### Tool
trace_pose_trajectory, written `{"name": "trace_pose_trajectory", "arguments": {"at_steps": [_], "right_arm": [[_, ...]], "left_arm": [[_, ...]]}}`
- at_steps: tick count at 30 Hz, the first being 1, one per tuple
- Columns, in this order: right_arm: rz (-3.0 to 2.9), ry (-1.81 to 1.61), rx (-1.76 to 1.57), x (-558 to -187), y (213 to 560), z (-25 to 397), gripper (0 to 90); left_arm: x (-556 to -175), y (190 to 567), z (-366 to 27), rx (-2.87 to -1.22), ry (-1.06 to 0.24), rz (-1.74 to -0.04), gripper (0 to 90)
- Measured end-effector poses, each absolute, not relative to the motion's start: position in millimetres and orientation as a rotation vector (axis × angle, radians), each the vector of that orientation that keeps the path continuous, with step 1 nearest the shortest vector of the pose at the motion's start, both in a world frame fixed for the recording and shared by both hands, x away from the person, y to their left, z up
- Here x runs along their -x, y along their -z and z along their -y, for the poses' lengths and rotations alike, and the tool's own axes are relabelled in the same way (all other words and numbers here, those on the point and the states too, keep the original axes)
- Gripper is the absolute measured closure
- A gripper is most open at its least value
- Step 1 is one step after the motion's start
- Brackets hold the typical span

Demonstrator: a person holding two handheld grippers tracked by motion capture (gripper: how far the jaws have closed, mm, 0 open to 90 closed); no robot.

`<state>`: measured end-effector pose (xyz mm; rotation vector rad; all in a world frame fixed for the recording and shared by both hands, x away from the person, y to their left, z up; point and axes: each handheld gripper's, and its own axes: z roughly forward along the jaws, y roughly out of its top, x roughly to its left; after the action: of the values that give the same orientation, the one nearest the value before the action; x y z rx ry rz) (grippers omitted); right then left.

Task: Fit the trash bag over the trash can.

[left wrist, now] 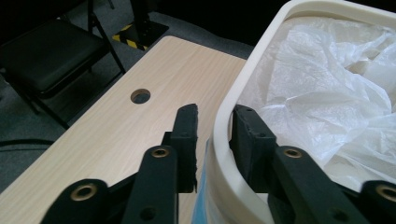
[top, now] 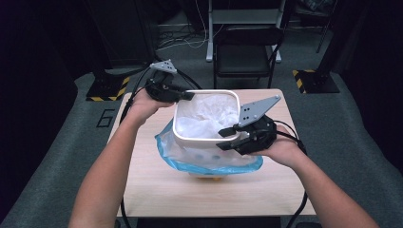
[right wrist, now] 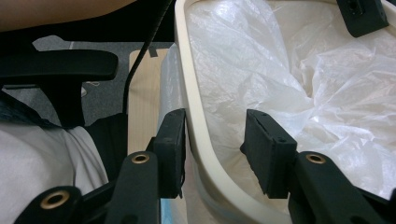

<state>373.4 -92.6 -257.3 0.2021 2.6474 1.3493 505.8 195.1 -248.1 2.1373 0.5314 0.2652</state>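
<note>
Cream plastic bin (top: 205,138), rounded-square rim, stands mid tabletop (top: 157,185), lined w/ a crumpled white translucent bag (top: 209,116). Bag's skirt hangs outside the bin & bunches round its lower part, edged in blue (top: 214,167); a bit of yellow shows under the bin's base.

Left tongs (top: 189,95) at the bin's far-left corner, right tongs (top: 227,137) at the near-right rim, both hand-held.

Left gripper view: left tongs (left wrist: 212,135) straddle the rim (left wrist: 219,140), one jaw outside, one inside against the liner. Small gaps both sides, so parted, not clamped. Also a round hole (left wrist: 140,96) in the tabletop and a black chair (left wrist: 46,56) beyond its edge.

Right gripper view: right tongs (right wrist: 215,140) also straddle the rim (right wrist: 198,121). Outer jaw touches or nearly touches the wall, inner jaw stands well off it over the liner: released. Top right corner catches the other tongs' jaw tip inside the bin. The person's white clothing (right wrist: 42,163) shows lower left.

High view alone gives the blue edge and the bin's spot on the tabletop.
</note>
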Motion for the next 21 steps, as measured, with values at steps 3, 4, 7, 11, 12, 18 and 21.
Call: {"name": "trace_pose_trajectory", "arguments": {"at_steps": [3,4,7,11,12,18,21], "right_arm": [[-2.646,-1.363,-0.204,-372,261,93,57.4],[-2.641,-1.37,-0.205,-372,261,94,57.4],[-2.631,-1.386,-0.209,-371,263,94,56.9],[-2.624,-1.404,-0.219,-370,267,94,56.9],[-2.618,-1.403,-0.217,-369,268,94,56.6],[-2.578,-1.456,-0.222,-368,273,94,55.7],[-2.572,-1.441,-0.221,-367,273,93,55.1]], "left_arm": [[-507,250,-196,-2.141,-0.255,-0.54,65.7],[-506,252,-196,-2.133,-0.255,-0.538,65.2],[-508,258,-198,-2.126,-0.239,-0.548,63.2],[-510,264,-202,-2.098,-0.205,-0.571,59.0],[-509,264,-203,-2.09,-0.204,-0.571,58.7],[-509,265,-203,-2.083,-0.203,-0.575,56.9],[-510,265,-203,-2.083,-0.204,-0.583,55.2]]}}
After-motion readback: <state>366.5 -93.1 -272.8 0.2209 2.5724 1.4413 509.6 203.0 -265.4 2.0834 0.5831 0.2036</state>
